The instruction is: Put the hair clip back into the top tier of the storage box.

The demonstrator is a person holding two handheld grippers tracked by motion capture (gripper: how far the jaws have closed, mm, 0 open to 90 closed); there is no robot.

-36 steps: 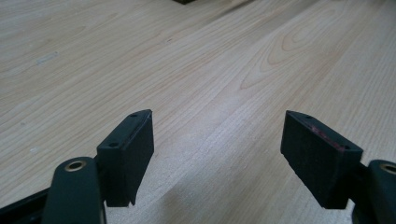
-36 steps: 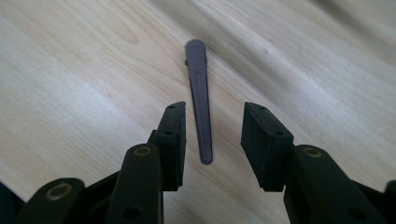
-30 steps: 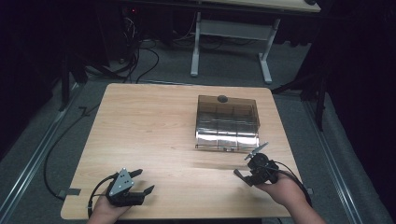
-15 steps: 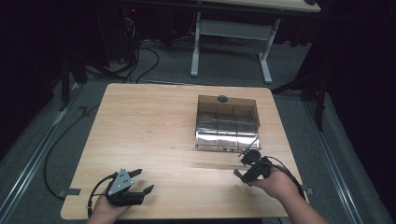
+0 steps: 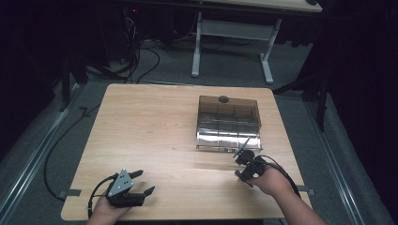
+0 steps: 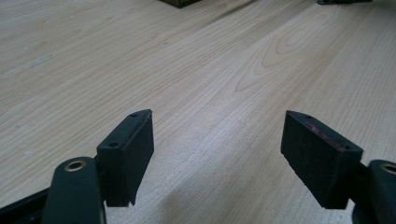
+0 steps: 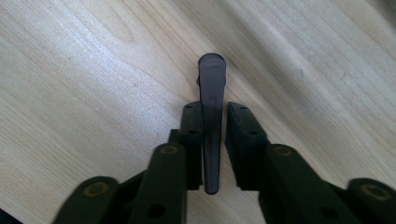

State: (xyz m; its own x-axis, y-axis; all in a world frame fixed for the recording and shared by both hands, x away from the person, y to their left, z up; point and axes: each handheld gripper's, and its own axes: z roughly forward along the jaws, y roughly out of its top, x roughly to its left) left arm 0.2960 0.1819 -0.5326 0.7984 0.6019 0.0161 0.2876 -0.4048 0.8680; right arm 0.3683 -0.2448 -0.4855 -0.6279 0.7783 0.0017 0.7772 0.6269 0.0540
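My right gripper (image 5: 245, 157) (image 7: 215, 112) is shut on a slim dark plastic stick (image 7: 212, 102), a flat tapered piece with a rounded tip. In the high view the stick (image 5: 242, 145) points up and away toward the front edge of a smoky clear compartment box (image 5: 228, 123), just short of it. This box has a small dark knob on its lid and stands on the right half of the wooden table (image 5: 155, 126). My left gripper (image 5: 142, 182) (image 6: 217, 135) rests open near the front left edge, with only bare wood between its pads (image 6: 130, 149).
A second desk's white legs (image 5: 197, 42) and loose cables (image 5: 141, 51) lie on the floor beyond the table. A cable (image 5: 281, 171) trails from my right gripper over the front right corner. Bare wood spans the table's left half and middle.
My right gripper has shifted a little left and forward with the stick, bringing its tip closer to the box front. The left gripper has stayed where it was.
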